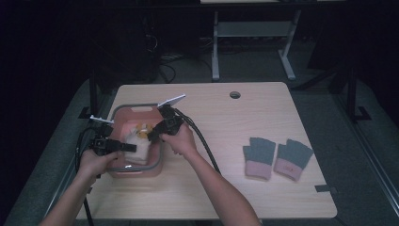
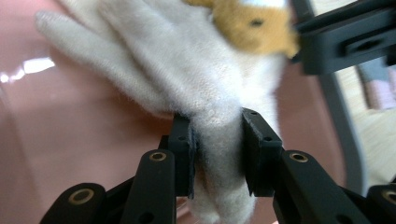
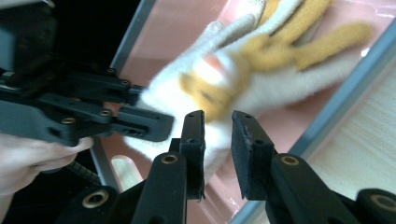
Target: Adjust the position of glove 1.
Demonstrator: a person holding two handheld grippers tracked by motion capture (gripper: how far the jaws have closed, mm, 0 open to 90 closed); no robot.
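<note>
Left claw (image 2: pixel 217 144) clamps the white-and-orange glove (image 2: pixel 187 70) inside the pink basin (image 1: pixel 123 115), right claw (image 3: pixel 217 140) slightly parted beside it without grip; lift-out seems pending, grey gloves (image 1: pixel 276 157) already on surface (image 1: pixel 263 108).

Two hand-held grippers crowd a pink plastic basin with a grey rim (image 1: pixel 157 160) at the left edge of the light wooden worktop (image 1: pixel 226 122), leaving little room inside it. The left gripper (image 1: pixel 129 147) comes in from the basin's left side, the right gripper (image 1: pixel 151 135) over its right rim, jaws near each other above a fluffy white-and-orange glove (image 1: pixel 137 141) that covers much of the basin floor. Black cables (image 1: pixel 202 141) trail along the worktop beside the right forearm. A pair of grey-and-pink fingerless knitted gloves (image 1: pixel 276 157) lies toward the right edge. The worktop's middle, far side and near edge stand open; a round cable hole (image 1: pixel 235 94) sits near the far edge.
</note>
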